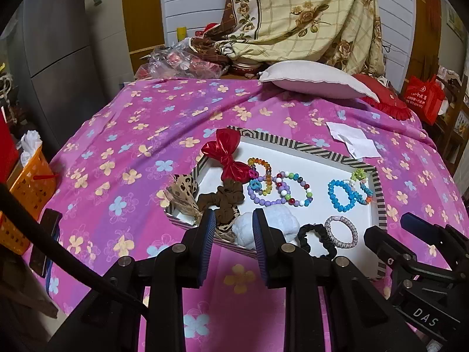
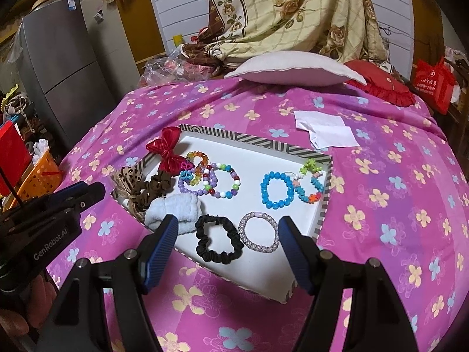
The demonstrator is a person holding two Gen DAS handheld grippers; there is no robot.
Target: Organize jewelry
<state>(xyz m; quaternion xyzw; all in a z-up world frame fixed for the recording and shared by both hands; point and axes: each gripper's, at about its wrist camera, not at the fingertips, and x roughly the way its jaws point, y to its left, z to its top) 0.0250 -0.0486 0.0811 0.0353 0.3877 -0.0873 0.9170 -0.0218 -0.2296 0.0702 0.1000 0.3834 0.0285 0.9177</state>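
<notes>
A striped-rim white tray (image 2: 293,152) (image 1: 296,143) lies on the pink flowered cloth. It holds a red bow (image 2: 164,148), a brown scrunchie (image 2: 152,187), a leopard bow (image 2: 129,179), bead bracelets (image 2: 222,183), blue bracelets (image 2: 277,189), a white fluffy band (image 2: 176,208), a black scrunchie (image 2: 218,239) and a silver beaded bracelet (image 2: 258,231). My left gripper (image 1: 233,231) is open and empty at the tray's near left edge, over the white band (image 1: 272,223). My right gripper (image 2: 228,249) is wide open and empty above the black scrunchie and silver bracelet.
A white pillow (image 2: 293,69) and red cushion (image 2: 381,86) lie at the far end, with folded white paper (image 2: 325,130) right of the tray. An orange basket (image 1: 29,182) and grey fridge (image 2: 67,67) stand to the left. A phone (image 1: 47,240) lies at the left cloth edge.
</notes>
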